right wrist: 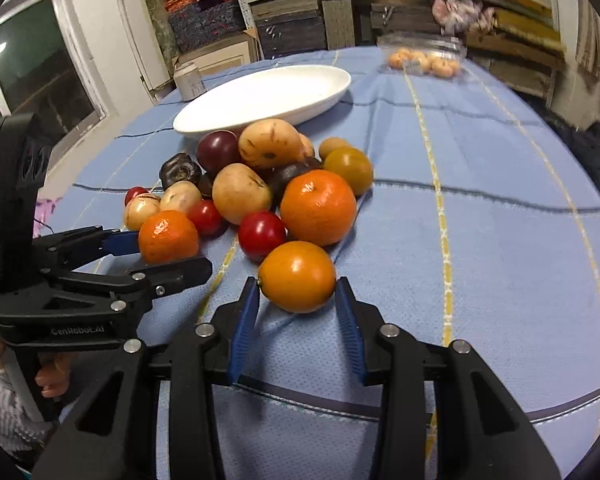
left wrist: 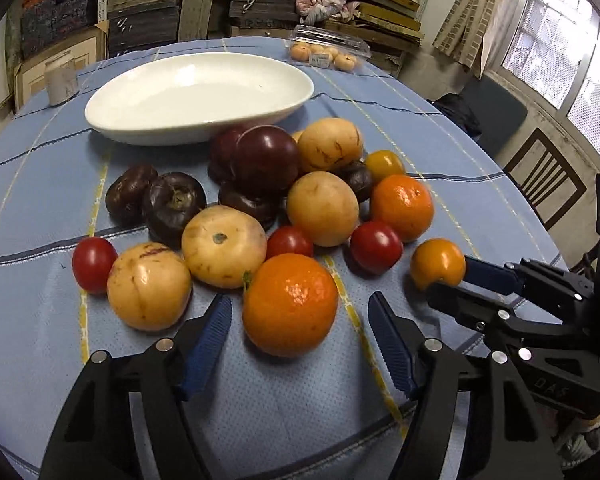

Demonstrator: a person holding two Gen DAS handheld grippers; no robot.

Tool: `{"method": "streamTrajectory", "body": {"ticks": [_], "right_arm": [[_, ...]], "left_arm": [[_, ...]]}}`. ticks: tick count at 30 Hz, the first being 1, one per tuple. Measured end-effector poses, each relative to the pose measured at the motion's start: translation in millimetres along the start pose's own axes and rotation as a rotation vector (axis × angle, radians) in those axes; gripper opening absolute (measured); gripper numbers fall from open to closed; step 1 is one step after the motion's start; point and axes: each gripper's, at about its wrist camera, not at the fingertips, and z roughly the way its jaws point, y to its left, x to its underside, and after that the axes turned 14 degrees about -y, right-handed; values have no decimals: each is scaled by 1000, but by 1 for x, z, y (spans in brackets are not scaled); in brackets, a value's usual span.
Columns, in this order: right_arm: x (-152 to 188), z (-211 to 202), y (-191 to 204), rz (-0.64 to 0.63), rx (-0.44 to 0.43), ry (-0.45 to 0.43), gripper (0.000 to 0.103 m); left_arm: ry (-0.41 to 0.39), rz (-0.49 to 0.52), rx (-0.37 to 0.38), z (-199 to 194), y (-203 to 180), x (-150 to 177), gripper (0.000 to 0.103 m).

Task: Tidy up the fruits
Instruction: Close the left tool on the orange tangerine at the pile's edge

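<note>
While the left gripper (left wrist: pixel 300 316) straddles a tangerine (left wrist: pixel 290 304) at the near edge of the fruit pile, its blue pads stand clear of the skin, jaws partly open. In the right wrist view, the right gripper (right wrist: pixel 297 292) pinches a small orange tomato (right wrist: pixel 297 276), pads touching both sides, just below the pile and the white dish (right wrist: pixel 260 120).

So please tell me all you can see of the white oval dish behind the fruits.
The white oval dish looks like glazed ceramic, smooth and shiny, shallow, with a raised rim. It is empty. It sits flat on the blue striped tablecloth, at the far side of the fruit pile. A dark purple round fruit lies close against its near rim. No gripper touches it.
</note>
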Motion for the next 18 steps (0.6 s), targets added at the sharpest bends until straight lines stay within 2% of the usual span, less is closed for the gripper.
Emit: {"method": "streamTrajectory", "body": {"ticks": [5, 9, 11, 13, 14, 15, 16, 18], "right_arm": [[0, 1, 2, -11, -11, 0, 38], [0, 1, 0, 10, -15, -2, 38], [0, 0, 1, 2, -9, -5, 38], [1, 0, 3, -5, -7, -11, 38], [1, -1, 2, -3, -8, -12, 38], [1, -1, 1, 0, -9, -12, 38], [1, -1, 1, 6, -12, -12, 38], [1, -1, 0, 9, -16, -11, 39]], "left_arm": [[-13, -13, -34, 3, 6, -2, 71], [19, 70, -49, 7, -4, 0, 83], [45, 155, -94, 13, -15, 2, 86], [52, 156, -114, 15, -13, 2, 92], [49, 147, -110, 14, -11, 1, 91], [43, 143, -119, 13, -9, 1, 83], [31, 137, -140, 11, -8, 0, 67], [8, 105, -159, 7, -1, -2, 56]]}}
